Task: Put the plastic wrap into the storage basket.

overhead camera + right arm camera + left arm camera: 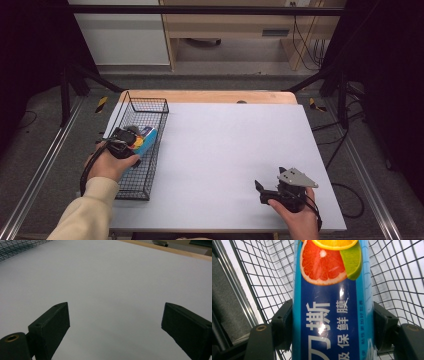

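The blue box (329, 312), long and narrow with citrus slices printed on it, sits inside the wire basket (150, 107) at the desk's left edge, and the left claw (332, 325) has it clamped: both black pads press flat against the box's two long sides. In the left gripper view the box runs straight up the middle, mesh walls rising on either side. From the high view, the left claw (131, 140) is down in the basket, hand (107, 165) at the basket's near half, box (146, 140) angled toward the far end. Over on the near right of the white desk (225, 145), well apart from the basket, the right claw (260, 189) rests low, jaws spread wide with nothing but bare desk between them.
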### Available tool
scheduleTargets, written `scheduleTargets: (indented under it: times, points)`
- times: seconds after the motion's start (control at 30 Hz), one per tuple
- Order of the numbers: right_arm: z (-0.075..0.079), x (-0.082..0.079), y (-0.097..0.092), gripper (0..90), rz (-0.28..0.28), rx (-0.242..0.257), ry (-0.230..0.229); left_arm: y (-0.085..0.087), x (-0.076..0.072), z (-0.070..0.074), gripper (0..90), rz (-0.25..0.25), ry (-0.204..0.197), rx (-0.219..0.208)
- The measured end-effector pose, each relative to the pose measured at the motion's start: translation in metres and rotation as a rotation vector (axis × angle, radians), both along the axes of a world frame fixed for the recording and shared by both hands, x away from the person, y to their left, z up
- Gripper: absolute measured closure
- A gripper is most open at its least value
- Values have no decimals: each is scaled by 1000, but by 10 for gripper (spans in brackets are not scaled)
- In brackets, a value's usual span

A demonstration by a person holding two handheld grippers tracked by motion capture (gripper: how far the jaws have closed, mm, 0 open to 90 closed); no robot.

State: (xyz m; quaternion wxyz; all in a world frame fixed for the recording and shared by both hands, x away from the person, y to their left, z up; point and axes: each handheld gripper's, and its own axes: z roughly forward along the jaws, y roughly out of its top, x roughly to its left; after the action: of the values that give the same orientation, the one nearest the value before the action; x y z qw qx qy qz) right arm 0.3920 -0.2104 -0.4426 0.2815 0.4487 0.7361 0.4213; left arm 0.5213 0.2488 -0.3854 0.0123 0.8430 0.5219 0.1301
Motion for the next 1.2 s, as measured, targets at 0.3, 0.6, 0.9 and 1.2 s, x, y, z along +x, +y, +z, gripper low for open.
scheduleTargets:
  times: [0.3,0.6,0.9,1.2]
  points:
    - [0,-1,0,84,0,3,4,-3,5,-4,319,-7,28,18]
    - [0,0,0,84,1,-1,3,-6,8,-7,318,-9,40,37]
    - [0,-1,0,84,7,-4,5,-7,9,-7,317,-10,43,38]
    - [0,-1,0,84,6,-1,8,-8,9,-8,316,-16,44,44]
